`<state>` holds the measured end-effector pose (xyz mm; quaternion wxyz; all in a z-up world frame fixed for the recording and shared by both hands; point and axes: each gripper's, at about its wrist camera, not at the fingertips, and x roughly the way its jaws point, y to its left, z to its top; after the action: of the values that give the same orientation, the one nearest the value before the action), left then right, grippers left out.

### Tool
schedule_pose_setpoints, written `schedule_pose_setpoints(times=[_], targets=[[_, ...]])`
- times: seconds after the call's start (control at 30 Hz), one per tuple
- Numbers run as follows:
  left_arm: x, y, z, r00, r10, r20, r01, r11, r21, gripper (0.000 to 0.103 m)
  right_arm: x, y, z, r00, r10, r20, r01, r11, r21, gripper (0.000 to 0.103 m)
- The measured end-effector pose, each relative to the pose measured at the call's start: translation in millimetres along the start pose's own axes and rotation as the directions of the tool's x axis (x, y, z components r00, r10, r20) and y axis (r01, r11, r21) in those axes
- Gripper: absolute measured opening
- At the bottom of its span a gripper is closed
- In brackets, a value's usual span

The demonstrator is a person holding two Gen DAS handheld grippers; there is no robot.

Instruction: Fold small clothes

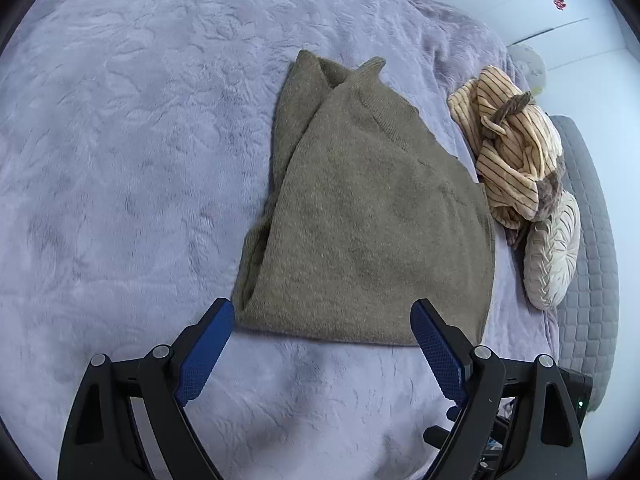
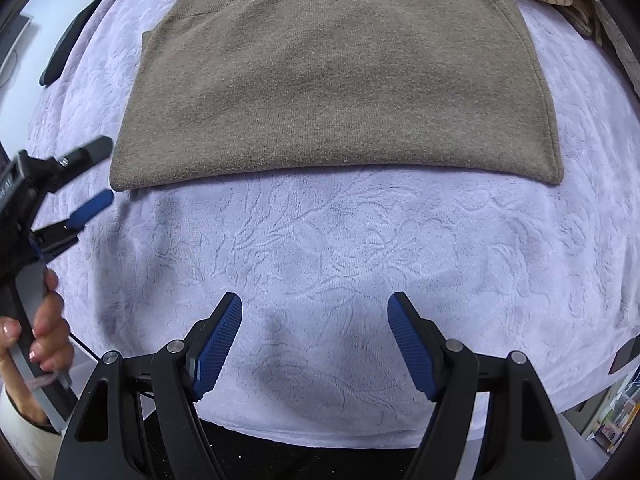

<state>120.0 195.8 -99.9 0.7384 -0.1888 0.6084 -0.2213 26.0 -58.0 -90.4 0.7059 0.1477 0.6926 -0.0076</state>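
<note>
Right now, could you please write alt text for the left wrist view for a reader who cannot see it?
A folded olive-brown knit sweater lies on a lavender plush blanket, just beyond the open blue-padded left tongs, which hold nothing. To its right sit a crumpled tan striped garment and a round cream cushion.

Bed (image 1: 120,140) covered by a pale lilac embossed plush blanket (image 2: 320,248). Lying flat on it just beyond the left fingers (image 1: 208,344), a folded olive-brown knit garment (image 1: 360,220). Right of that, past the right-hand fingertip, a crumpled tan striped garment (image 1: 516,148) touching a cream round cushion (image 1: 554,252).
</note>
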Motion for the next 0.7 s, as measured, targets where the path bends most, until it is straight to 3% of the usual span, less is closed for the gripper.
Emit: schedule_pose_setpoints(times=[0.13,0.2,0.3,0.33,0.43,0.47,0.5,0.6,0.7], targets=[[12.4,1.2,15.5,0.997,-0.027,-0.072,0.036,0.991,0.128,0.089,4.7,-1.1,1.1,1.000,0.014,-0.014,-0.014,1.000,0.001,0.078],[21.1,2.8,17.7,0.991,-0.045,-0.127,0.064,0.987,0.146,0.077,6.5,-1.0,2.9,1.000,0.020,-0.018,-0.020,1.000,-0.005,0.078],[28.1,5.0,18.7,0.986,-0.066,-0.155,0.089,0.985,0.148,0.075,6.3,1.9,7.1,0.999,0.031,-0.008,-0.031,0.999,-0.032,0.078],[29.2,4.7,19.4,0.985,-0.072,-0.157,0.096,0.984,0.153,0.070,6.4,3.4,9.0,1.000,0.031,-0.004,-0.031,0.999,-0.041,0.078],[32.9,3.3,22.2,0.982,-0.071,-0.174,0.099,0.983,0.154,0.044,8.6,5.7,17.3,0.999,0.032,-0.002,-0.032,0.998,-0.052,0.078],[33.5,3.9,23.4,0.978,-0.090,-0.188,0.118,0.982,0.145,0.018,8.7,6.4,19.2,0.999,0.037,-0.001,-0.037,0.998,-0.050,0.078],[34.9,3.7,24.3,0.976,-0.094,-0.196,0.121,0.983,0.135,0.009,8.0,7.3,21.5,0.999,0.046,0.001,-0.045,0.998,-0.051,0.078],[28.5,6.5,23.3,0.979,-0.081,-0.185,0.108,0.985,0.138,0.009,3.7,10.7,22.2,0.998,0.055,0.014,-0.054,0.996,-0.069,0.078],[23.8,15.6,12.7,0.984,-0.016,-0.178,0.048,0.983,0.176,0.009,3.0,15.8,20.5,0.998,0.061,0.014,-0.060,0.994,-0.091,0.078]])
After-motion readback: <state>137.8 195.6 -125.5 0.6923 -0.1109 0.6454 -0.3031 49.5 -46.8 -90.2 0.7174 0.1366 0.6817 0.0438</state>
